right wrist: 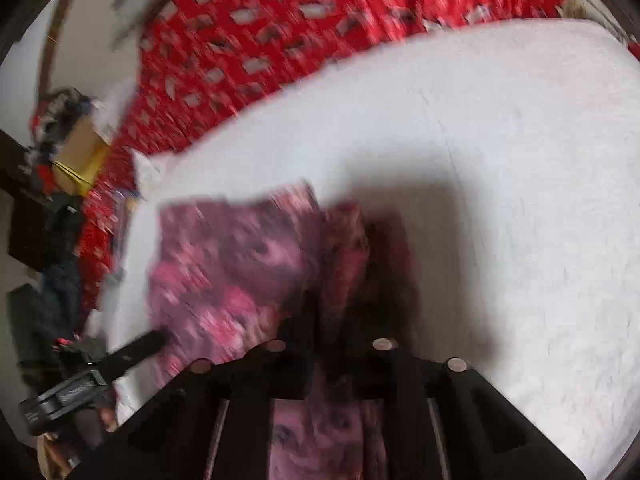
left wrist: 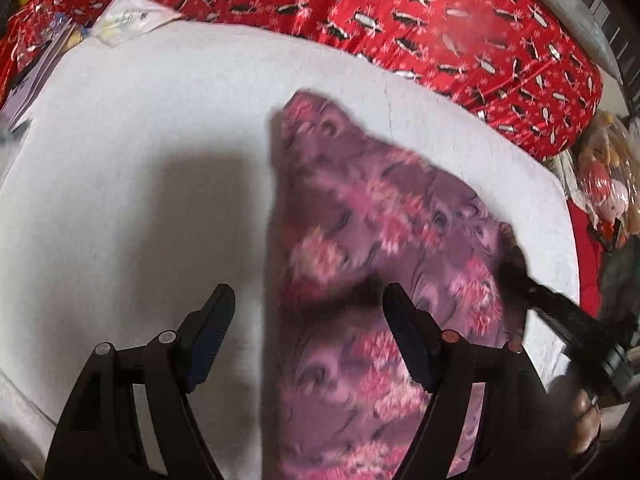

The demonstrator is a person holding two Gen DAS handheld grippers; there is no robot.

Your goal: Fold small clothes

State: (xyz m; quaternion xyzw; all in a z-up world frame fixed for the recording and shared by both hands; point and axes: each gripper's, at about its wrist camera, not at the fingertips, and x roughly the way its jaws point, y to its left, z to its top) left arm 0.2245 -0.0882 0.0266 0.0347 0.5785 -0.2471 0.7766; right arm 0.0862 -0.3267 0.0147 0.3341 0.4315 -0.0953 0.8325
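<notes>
A purple cloth with pink flowers [left wrist: 380,208] lies on a white mat [left wrist: 140,160]. My left gripper [left wrist: 308,316] hangs open over the cloth's left edge, one finger above the bare mat and the other above the fabric, with nothing pinched. My right gripper [left wrist: 516,264] reaches in from the right, its tip at the cloth's right corner. In the blurred right wrist view its fingers stand close together [right wrist: 340,320] with a raised fold of the cloth [right wrist: 224,264] caught between them. The cloth's near end runs out of view under both grippers.
A red patterned bedspread [left wrist: 440,20] lies beyond the mat [right wrist: 500,160]. Papers and a plastic bag [left wrist: 128,16] sit at the mat's far left corner. Soft toys [left wrist: 608,184] are piled off the right edge. A cardboard box [right wrist: 80,160] and dark clutter stand beside the bed.
</notes>
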